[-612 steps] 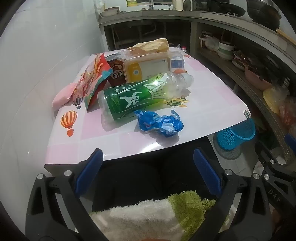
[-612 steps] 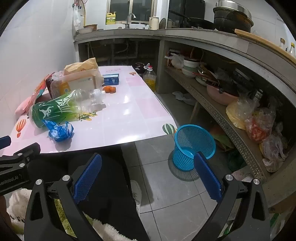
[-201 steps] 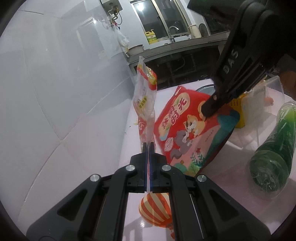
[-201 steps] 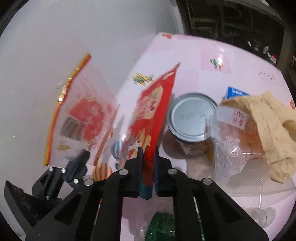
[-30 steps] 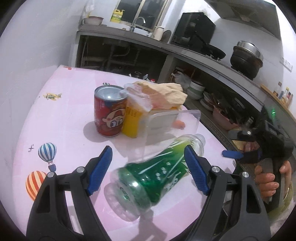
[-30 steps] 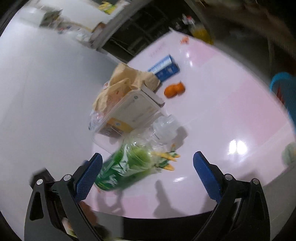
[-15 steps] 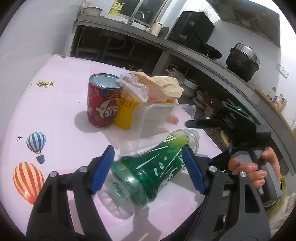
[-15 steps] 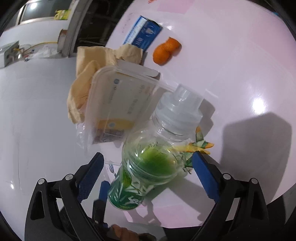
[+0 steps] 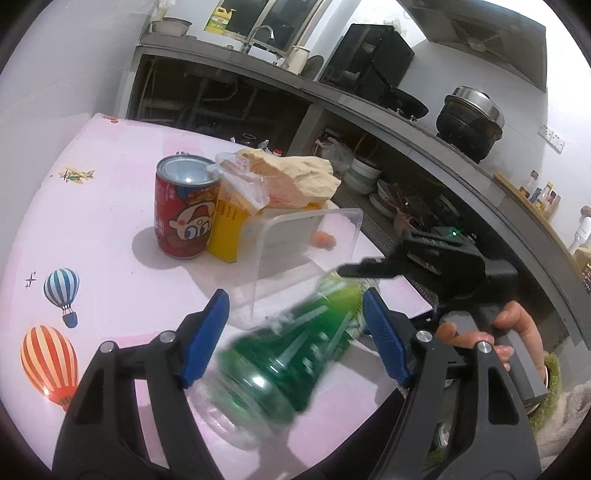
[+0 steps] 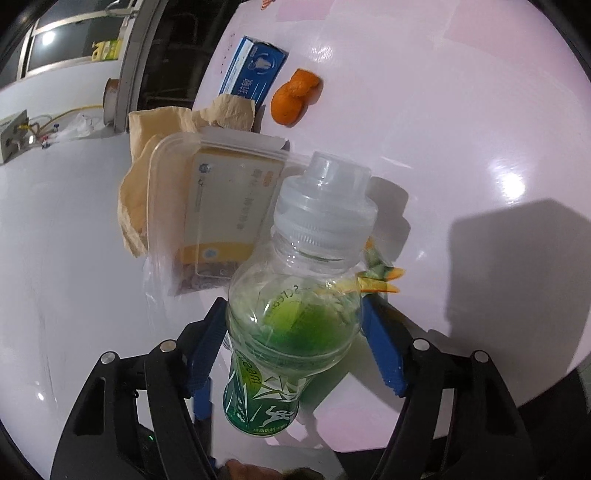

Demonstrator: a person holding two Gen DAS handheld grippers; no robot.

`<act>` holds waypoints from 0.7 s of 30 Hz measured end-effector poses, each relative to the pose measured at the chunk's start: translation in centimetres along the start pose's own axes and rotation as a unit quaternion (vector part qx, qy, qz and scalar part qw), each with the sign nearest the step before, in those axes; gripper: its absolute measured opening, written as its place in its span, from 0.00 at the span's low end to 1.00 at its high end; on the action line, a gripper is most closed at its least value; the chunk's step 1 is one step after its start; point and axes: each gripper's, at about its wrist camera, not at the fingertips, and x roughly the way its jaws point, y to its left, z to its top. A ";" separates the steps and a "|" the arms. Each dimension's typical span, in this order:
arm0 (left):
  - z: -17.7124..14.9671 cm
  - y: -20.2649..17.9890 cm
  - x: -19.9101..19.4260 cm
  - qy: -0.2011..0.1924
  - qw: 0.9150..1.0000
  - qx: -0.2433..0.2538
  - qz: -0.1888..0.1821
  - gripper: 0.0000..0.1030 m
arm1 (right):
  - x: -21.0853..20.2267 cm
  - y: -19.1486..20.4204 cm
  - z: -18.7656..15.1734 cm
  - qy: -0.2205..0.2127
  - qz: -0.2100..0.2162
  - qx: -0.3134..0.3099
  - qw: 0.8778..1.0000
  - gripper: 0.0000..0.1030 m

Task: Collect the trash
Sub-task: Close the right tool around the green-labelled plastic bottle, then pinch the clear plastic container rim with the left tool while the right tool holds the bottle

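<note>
Green bottle (image 9: pixel 295 343) motion-blurred, label unreadable

A home kitchen. A long grey counter (image 9: pixel 369 107) carries a faucet (image 9: pixel 260 35), a wok (image 9: pixel 402 103) and a lidded black pot (image 9: pixel 469 123). A shelf (image 9: pixel 373 199) beneath is crammed with stacked bowls (image 9: pixel 364 177). A detergent jug (image 9: pixel 218 18) stands at the window, and a range hood (image 9: pixel 476 44) hangs above.
</note>
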 end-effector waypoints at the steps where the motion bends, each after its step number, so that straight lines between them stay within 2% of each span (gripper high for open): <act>1: 0.1 -0.1 0.0 -0.001 1.000 0.001 0.001 0.68 | -0.5 -0.3 0.2 0.004 -0.002 -0.008 1.000 0.68; 4: 0.6 -0.4 0.4 0.001 1.000 0.005 0.013 0.68 | -2.3 -1.1 0.7 0.006 -0.022 -0.041 0.999 0.68; 7: 1.1 -0.4 1.9 0.021 0.998 0.010 0.051 0.58 | -4.7 -1.7 1.5 -0.012 -0.054 -0.077 0.996 0.68; 9: 1.5 -0.1 3.3 0.041 0.997 0.006 0.071 0.44 | -6.1 -1.7 2.0 -0.032 -0.082 -0.103 0.991 0.68; 11: 1.8 0.2 5.0 0.062 0.994 0.001 0.086 0.35 | -7.5 -1.5 2.4 -0.061 -0.126 -0.134 0.981 0.68; 13: 1.9 0.1 6.3 0.072 0.992 0.010 0.108 0.29 | -8.5 -1.4 2.6 -0.082 -0.152 -0.155 0.973 0.68; 15: 1.8 0.1 7.3 0.085 0.989 0.010 0.123 0.14 | -9.1 -1.7 2.9 -0.092 -0.157 -0.161 0.970 0.68; 17: 1.6 0.3 8.2 0.096 0.987 -0.004 0.130 0.07 | -9.7 -2.6 2.8 -0.097 -0.157 -0.166 0.969 0.69; 18: 1.5 0.4 8.4 0.097 0.986 -0.007 0.133 0.03 | -10.1 -3.1 2.8 -0.099 -0.158 -0.170 0.968 0.68; 21: 1.3 0.4 8.3 0.097 0.985 -0.011 0.144 0.03 | -10.6 -3.6 2.5 -0.105 -0.161 -0.184 0.964 0.68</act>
